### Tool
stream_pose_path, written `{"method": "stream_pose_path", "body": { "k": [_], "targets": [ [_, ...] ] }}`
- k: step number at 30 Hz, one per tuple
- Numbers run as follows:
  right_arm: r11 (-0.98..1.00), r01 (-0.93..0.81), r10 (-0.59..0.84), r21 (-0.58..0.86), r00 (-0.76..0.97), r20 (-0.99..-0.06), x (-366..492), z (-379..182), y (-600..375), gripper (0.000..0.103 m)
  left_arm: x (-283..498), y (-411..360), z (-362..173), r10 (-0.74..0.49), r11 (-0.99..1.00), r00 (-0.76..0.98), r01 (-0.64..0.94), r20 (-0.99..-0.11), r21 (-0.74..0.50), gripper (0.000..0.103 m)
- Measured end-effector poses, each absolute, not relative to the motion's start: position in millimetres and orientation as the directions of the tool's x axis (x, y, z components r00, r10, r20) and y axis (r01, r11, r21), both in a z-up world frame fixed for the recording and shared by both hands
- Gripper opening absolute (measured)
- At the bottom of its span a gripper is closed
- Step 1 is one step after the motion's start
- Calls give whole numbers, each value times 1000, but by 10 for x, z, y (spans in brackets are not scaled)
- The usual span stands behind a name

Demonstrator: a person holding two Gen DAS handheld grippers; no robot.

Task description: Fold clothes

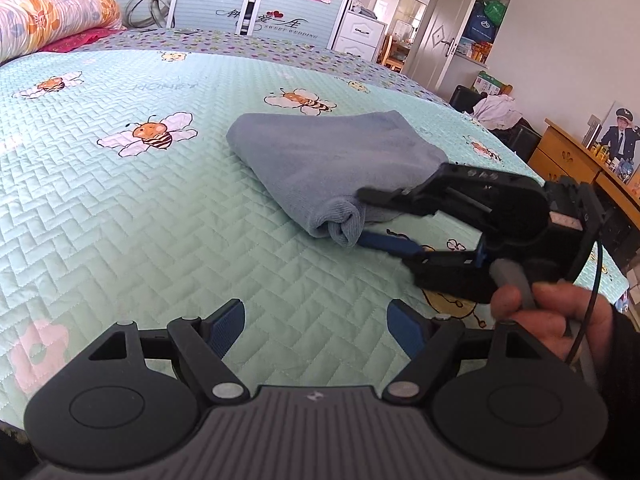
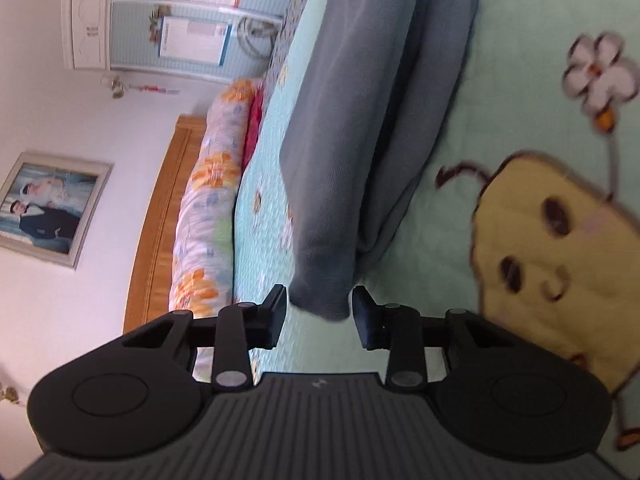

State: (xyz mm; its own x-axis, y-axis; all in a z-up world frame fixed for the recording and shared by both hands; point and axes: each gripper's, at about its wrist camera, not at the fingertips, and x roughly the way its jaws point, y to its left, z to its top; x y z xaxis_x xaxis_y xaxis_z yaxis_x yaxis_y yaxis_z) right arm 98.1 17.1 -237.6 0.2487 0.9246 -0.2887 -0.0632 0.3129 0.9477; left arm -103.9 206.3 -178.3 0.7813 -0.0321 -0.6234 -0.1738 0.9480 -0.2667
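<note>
The left claw (image 1: 316,330) hangs wide open over the bed (image 1: 120,208), touching nothing. The right claw (image 2: 320,314) is spread around the near corner of one folded blue cloth (image 1: 320,160), not yet clamped.

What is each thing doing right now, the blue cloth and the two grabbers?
blue cloth: folded, lying on the bed, near corner bunched
right gripper: jaws open, one on each side of the cloth's corner, not yet closed
left gripper: jaws open, holding nothing, above the bedspread
wardrobe door: closed
</note>
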Motion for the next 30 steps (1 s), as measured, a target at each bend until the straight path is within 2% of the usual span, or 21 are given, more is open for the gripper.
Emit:
{"method": "stream_pose_path", "body": {
  "k": [3,8,13,15,16,18,23,28,30],
  "targets": [
    [304,-23,905,952,320,-281,1142,-2357,55,39,-1037,2069,-1796,-32,945,778,-180,-627,-272,81],
    [229,86,923,970,296,-244,1386,-2532,239,43,-1032,2045,-1821,-32,946,763,-185,-645,-265,81],
    [192,53,930,980,310,-199,1515,-2378,365,48,-1029,2053,-1836,-21,945,756,-199,-654,-261,81],
    [209,48,929,977,303,-214,1518,-2386,365,63,-1021,2048,-1844,-23,943,754,-201,-656,-264,81],
    [226,56,927,972,295,-233,1496,-2427,361,64,-1014,2041,-1849,-25,944,753,-199,-658,-264,81],
    [246,61,934,967,253,-253,1410,-2536,394,63,-1001,2020,-1859,-31,945,749,-194,-662,-263,81],
    [342,-76,913,937,262,-312,1209,-2354,511,64,-1000,2010,-1861,-32,945,745,-194,-667,-262,81],
    [314,-35,927,949,227,-299,1335,-2406,475,62,-1001,2014,-1869,-34,944,743,-196,-669,-266,82],
    [353,-123,927,928,181,-329,1234,-2325,547,63,-993,2008,-1877,-38,944,740,-194,-671,-268,82]
  ]
}}
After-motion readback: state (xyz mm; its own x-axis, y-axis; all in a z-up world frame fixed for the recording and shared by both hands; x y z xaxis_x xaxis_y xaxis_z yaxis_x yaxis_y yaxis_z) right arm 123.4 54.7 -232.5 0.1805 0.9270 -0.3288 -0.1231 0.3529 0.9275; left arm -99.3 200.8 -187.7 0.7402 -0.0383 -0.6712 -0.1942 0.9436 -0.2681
